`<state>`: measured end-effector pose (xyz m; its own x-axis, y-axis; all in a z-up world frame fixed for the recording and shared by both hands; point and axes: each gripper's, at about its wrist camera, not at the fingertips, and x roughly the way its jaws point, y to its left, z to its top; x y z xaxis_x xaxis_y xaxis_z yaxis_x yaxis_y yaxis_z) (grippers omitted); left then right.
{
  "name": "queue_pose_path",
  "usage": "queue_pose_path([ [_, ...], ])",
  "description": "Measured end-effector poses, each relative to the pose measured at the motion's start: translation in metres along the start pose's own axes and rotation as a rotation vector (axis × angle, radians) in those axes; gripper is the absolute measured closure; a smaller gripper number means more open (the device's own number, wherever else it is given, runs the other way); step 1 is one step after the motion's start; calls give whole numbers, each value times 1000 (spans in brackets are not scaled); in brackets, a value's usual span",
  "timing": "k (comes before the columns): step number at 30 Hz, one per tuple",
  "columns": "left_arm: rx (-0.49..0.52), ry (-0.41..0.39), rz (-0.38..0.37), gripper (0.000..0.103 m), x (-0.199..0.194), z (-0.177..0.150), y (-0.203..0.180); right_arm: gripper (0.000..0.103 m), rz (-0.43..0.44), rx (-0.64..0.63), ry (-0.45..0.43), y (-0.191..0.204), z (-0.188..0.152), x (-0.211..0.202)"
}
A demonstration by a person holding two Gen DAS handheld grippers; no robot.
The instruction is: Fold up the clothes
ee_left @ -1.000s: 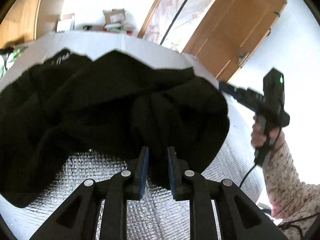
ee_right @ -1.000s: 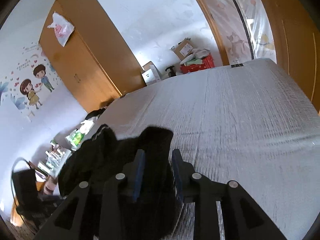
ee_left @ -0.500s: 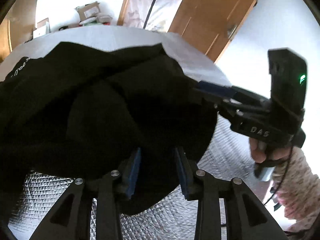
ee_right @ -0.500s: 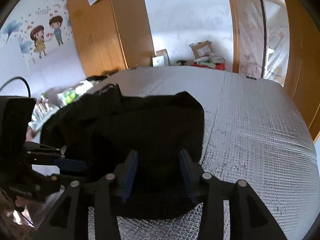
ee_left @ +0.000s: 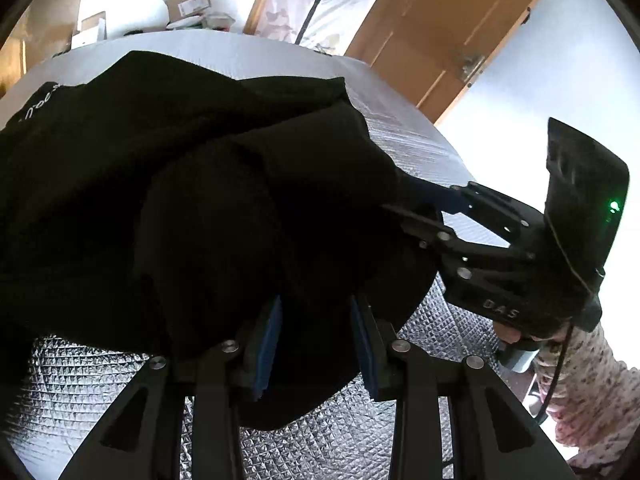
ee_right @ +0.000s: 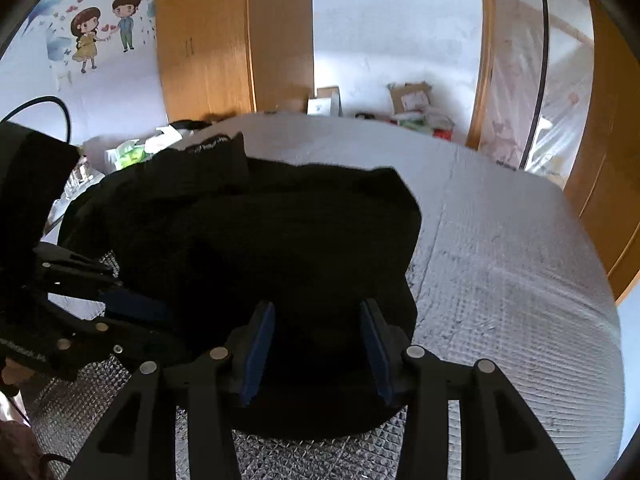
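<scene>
Both my left gripper (ee_left: 316, 340) and right gripper (ee_right: 316, 348) have sprung wide, letting go of the black garment (ee_left: 200, 200). It now lies folded over, filling mid-frame on the quilted mat (ee_right: 520, 280), so this fold looks laid.

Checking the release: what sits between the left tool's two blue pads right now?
In the left wrist view, a fold of the black garment lies in the gap of the left tool; the pads stand apart, apparently not pinching it.

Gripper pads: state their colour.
Blue pads, clearest in the right wrist view.
</scene>
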<state>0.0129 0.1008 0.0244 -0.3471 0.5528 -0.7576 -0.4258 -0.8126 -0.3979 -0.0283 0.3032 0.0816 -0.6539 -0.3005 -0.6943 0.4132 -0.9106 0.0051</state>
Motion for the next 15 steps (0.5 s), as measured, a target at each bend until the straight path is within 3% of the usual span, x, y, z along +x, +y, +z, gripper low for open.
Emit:
queue_pose_path([
  [6, -9, -7, 0, 67, -2, -4, -3, 61, -45, -28, 33, 4, 2, 10],
  [8, -6, -9, 5, 67, -1, -4, -4, 75, -80, -30, 32, 5, 2, 9],
  [11, 2, -9, 15, 67, -1, -5, -7, 85, -90, -6, 24, 2, 3, 7],
  [15, 11, -6, 19, 67, -1, -7, -7, 91, -90, 20, -7, -2, 10, -3],
])
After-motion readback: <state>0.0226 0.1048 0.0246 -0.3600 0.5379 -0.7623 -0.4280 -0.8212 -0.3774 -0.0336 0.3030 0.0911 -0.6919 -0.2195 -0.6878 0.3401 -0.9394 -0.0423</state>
